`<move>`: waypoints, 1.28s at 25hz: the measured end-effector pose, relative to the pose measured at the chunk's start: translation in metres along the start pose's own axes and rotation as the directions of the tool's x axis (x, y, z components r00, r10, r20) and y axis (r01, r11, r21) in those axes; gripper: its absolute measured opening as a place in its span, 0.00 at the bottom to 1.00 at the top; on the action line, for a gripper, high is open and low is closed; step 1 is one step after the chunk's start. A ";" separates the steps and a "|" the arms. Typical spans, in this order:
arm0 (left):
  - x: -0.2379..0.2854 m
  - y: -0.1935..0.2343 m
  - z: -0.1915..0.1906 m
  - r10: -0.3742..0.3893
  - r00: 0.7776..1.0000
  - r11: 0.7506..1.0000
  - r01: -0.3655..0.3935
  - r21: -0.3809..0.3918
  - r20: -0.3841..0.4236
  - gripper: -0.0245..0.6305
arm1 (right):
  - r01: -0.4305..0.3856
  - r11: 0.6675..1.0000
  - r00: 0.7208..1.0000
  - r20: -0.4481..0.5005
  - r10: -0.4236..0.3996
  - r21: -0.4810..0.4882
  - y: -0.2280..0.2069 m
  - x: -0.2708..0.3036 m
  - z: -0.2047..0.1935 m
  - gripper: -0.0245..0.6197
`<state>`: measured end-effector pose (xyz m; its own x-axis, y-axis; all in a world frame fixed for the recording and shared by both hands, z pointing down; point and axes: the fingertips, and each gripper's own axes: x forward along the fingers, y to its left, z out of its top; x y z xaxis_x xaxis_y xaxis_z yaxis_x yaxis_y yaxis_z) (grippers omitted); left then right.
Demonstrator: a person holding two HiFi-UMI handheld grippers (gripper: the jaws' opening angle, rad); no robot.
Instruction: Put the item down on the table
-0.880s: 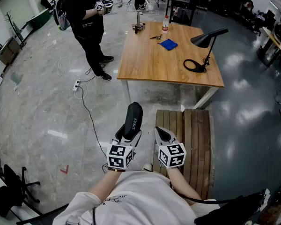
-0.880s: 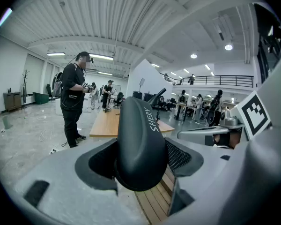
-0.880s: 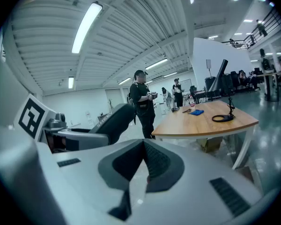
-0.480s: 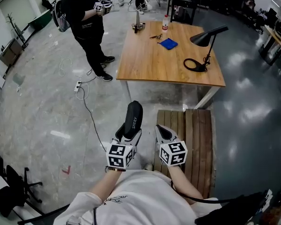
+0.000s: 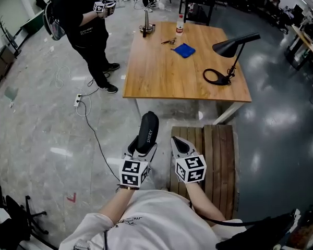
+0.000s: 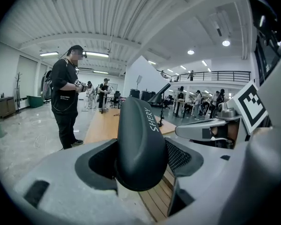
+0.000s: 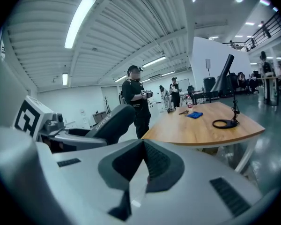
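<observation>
A long black oval case (image 5: 147, 132) with white lettering is clamped between the jaws of my left gripper (image 5: 142, 151), held in the air above the floor. In the left gripper view the black case (image 6: 139, 144) fills the gap between both pads. My right gripper (image 5: 178, 147) hovers beside it, jaws together with nothing between them (image 7: 143, 170). The wooden table (image 5: 156, 72) stands ahead, some way off. On it are a black desk lamp (image 5: 229, 48), a blue cloth (image 5: 184, 50), a bottle (image 5: 180, 25) and a metal stand (image 5: 145, 27).
A slatted wooden bench (image 5: 215, 160) lies just below my right gripper. A person in black (image 5: 83, 30) stands at the table's far left corner, holding grippers. A cable and power strip (image 5: 78, 98) lie on the floor to the left. A chair base (image 5: 13, 220) sits at lower left.
The view has shifted slightly so the table sits a little closer and more central. Both grippers keep their pose, the case still held.
</observation>
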<state>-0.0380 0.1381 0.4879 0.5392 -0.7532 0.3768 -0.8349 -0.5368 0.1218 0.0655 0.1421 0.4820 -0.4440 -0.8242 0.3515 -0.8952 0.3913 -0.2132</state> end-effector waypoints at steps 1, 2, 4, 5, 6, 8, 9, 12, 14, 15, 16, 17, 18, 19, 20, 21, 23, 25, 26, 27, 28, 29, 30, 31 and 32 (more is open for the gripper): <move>0.012 0.009 0.005 -0.009 1.000 1.000 0.009 0.005 -0.001 0.53 | 0.009 1.000 1.000 -0.001 -0.009 0.001 -0.006 0.014 0.006 0.05; 0.025 0.019 0.011 -0.021 1.000 1.000 0.021 0.004 -0.003 0.53 | 0.017 1.000 1.000 -0.001 -0.017 0.004 -0.012 0.029 0.013 0.05; 0.051 0.040 0.023 -0.047 0.999 0.999 0.047 -0.011 -0.009 0.53 | 0.032 0.999 0.999 -0.001 -0.032 0.012 -0.022 0.059 0.027 0.05; 0.063 0.052 0.030 -0.060 0.998 0.998 0.060 -0.017 -0.012 0.53 | 0.039 0.999 0.999 0.001 -0.039 0.015 -0.025 0.074 0.035 0.05; 0.074 0.063 0.038 -0.072 0.997 0.997 0.072 -0.019 -0.012 0.53 | 0.046 0.999 0.999 0.005 -0.047 0.014 -0.027 0.089 0.043 0.05; 0.093 0.087 0.055 -0.089 0.996 0.996 0.089 -0.004 -0.007 0.53 | 0.062 0.998 0.998 0.015 -0.062 0.006 -0.029 0.116 0.058 0.05; 0.102 0.099 0.063 -0.095 0.995 0.995 0.095 0.006 -0.003 0.53 | 0.071 0.997 0.997 0.020 -0.071 0.004 -0.031 0.129 0.066 0.05; 0.121 0.129 0.082 -0.108 0.994 0.994 0.108 0.028 -0.001 0.53 | 0.095 0.995 0.995 0.028 -0.095 0.001 -0.033 0.159 0.082 0.05; 0.130 0.143 0.088 -0.115 0.993 0.993 0.115 0.034 -0.004 0.53 | 0.106 0.994 0.994 0.027 -0.106 -0.007 -0.034 0.173 0.089 0.05; 0.134 0.149 0.090 -0.117 0.993 0.993 0.117 0.032 -0.006 0.53 | 0.110 0.994 0.994 0.026 -0.110 -0.009 -0.035 0.179 0.092 0.05; 0.137 0.153 0.091 -0.119 0.993 0.993 0.119 0.027 -0.008 0.53 | 0.114 0.993 0.993 0.022 -0.113 -0.009 -0.036 0.184 0.095 0.05; 0.139 0.156 0.091 -0.121 0.993 0.992 0.121 0.020 -0.010 0.53 | 0.116 0.993 0.993 0.017 -0.116 -0.008 -0.037 0.189 0.096 0.05; 0.141 0.159 0.091 -0.123 0.992 0.992 0.123 0.012 -0.012 0.53 | 0.116 0.993 0.993 0.011 -0.116 -0.009 -0.037 0.192 0.097 0.05; 0.142 0.161 0.090 -0.123 0.992 0.992 0.123 0.007 -0.013 0.53 | 0.115 0.993 0.993 0.007 -0.115 -0.012 -0.037 0.196 0.097 0.05; 0.143 0.164 0.090 -0.121 0.993 0.993 0.121 0.002 -0.013 0.53 | 0.113 0.993 0.994 0.005 -0.113 -0.016 -0.037 0.201 0.099 0.05; 0.146 0.168 0.090 -0.118 0.993 0.993 0.118 -0.003 -0.012 0.53 | 0.111 0.994 0.994 0.005 -0.111 -0.021 -0.038 0.206 0.101 0.05; 0.152 0.173 0.092 -0.109 0.994 0.994 0.109 -0.016 -0.009 0.53 | 0.107 0.994 0.994 0.006 -0.107 -0.030 -0.042 0.214 0.106 0.05; 0.158 0.177 0.093 -0.096 0.995 0.995 0.095 -0.026 -0.009 0.53 | 0.097 0.995 0.995 0.006 -0.097 -0.035 -0.047 0.221 0.110 0.05; 0.161 0.179 0.094 -0.089 0.996 0.996 0.088 -0.031 -0.009 0.53 | 0.091 0.995 0.996 0.006 -0.091 -0.037 -0.049 0.225 0.112 0.05; 0.164 0.180 0.096 -0.082 0.997 0.996 0.081 -0.036 -0.009 0.53 | 0.085 0.996 0.996 0.005 -0.084 -0.039 -0.051 0.227 0.114 0.05; 0.166 0.181 0.098 -0.076 0.997 0.996 0.075 -0.042 -0.009 0.53 | 0.079 0.996 0.997 0.003 -0.079 -0.040 -0.053 0.228 0.117 0.05; 0.168 0.180 0.101 -0.072 0.997 0.996 0.071 -0.046 -0.009 0.53 | 0.073 0.996 0.997 0.002 -0.073 -0.041 -0.055 0.229 0.119 0.05; 0.170 0.179 0.104 -0.070 0.998 0.996 0.069 -0.049 -0.008 0.53 | 0.068 0.997 0.998 0.001 -0.068 -0.044 -0.057 0.229 0.122 0.05; 0.172 0.177 0.107 -0.070 0.998 0.996 0.069 -0.049 -0.006 0.53 | 0.064 0.997 0.998 0.003 -0.064 -0.049 -0.060 0.229 0.125 0.05; 0.175 0.175 0.110 -0.071 0.997 0.996 0.070 -0.048 -0.005 0.53 | 0.062 0.997 0.998 0.004 -0.062 -0.053 -0.064 0.230 0.127 0.05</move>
<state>-0.0773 -0.1295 0.4748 0.5963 -0.7112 0.3722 -0.7992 -0.5694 0.1924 0.0252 -0.1243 0.4601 -0.3878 -0.8486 0.3600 -0.9217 0.3606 -0.1429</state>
